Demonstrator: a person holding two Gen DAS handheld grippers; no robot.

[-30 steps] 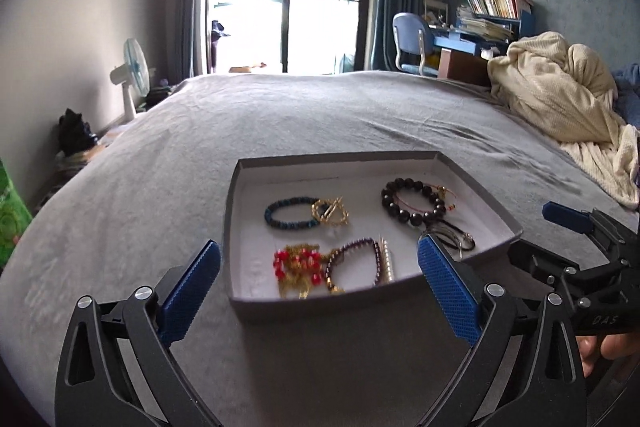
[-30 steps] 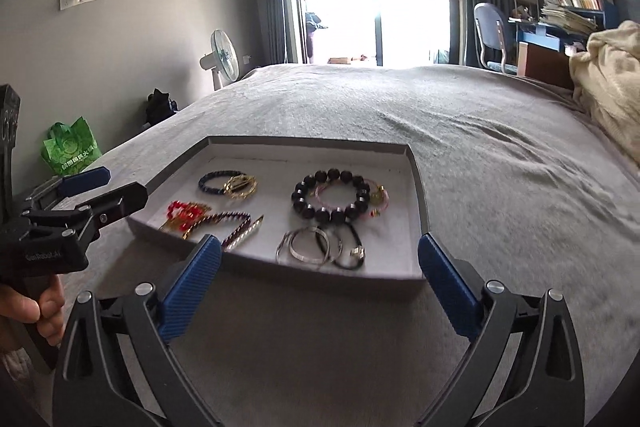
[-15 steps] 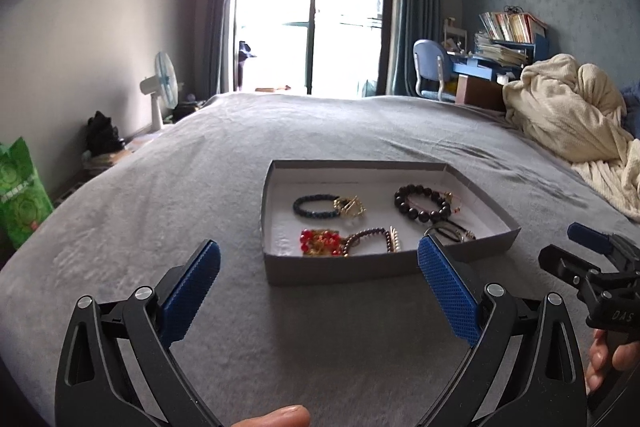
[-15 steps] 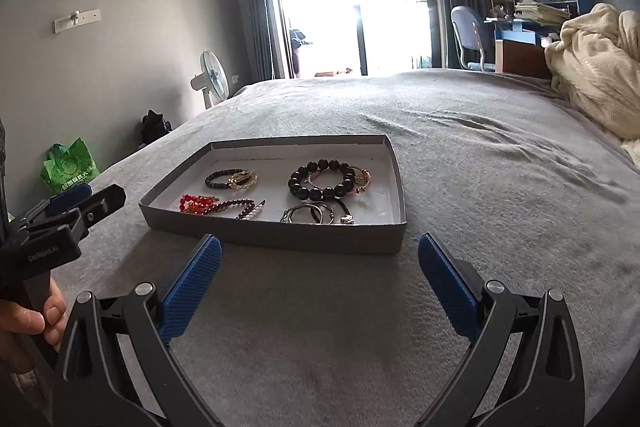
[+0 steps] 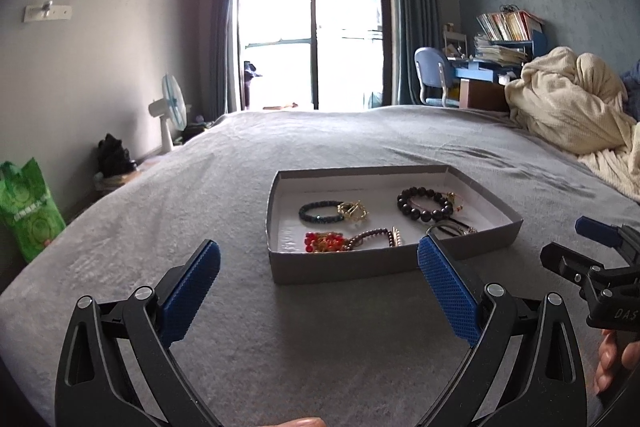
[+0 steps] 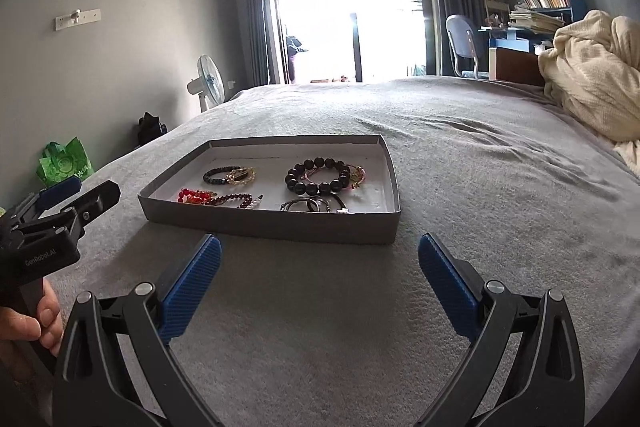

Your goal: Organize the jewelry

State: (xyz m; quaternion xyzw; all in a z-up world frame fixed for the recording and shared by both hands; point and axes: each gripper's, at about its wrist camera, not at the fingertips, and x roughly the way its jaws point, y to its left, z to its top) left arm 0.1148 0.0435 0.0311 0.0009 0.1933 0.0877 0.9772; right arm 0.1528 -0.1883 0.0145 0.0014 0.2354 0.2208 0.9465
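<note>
A shallow grey box (image 6: 276,223) with white inside sits in the middle of the frame. In it lie a dark bead bracelet (image 6: 318,177), a red bead piece (image 6: 196,195), a blue-and-gold bracelet (image 6: 228,175) and thin bangles (image 6: 312,205).

1. Left gripper (image 5: 318,279): black plastic frame, forked arms with triangular cut-outs, silver screws at the pivots.
2. Pads (image 5: 447,285): blue, diamond-textured, long rectangles on both jaws.
3. Right gripper (image 6: 319,277): same black frame, same blue pads and silver screws.
4. White lettering "GenRobot.AI" on the left gripper's black body, seen from the right wrist view; "DAS" shows on the right one's body.
</note>
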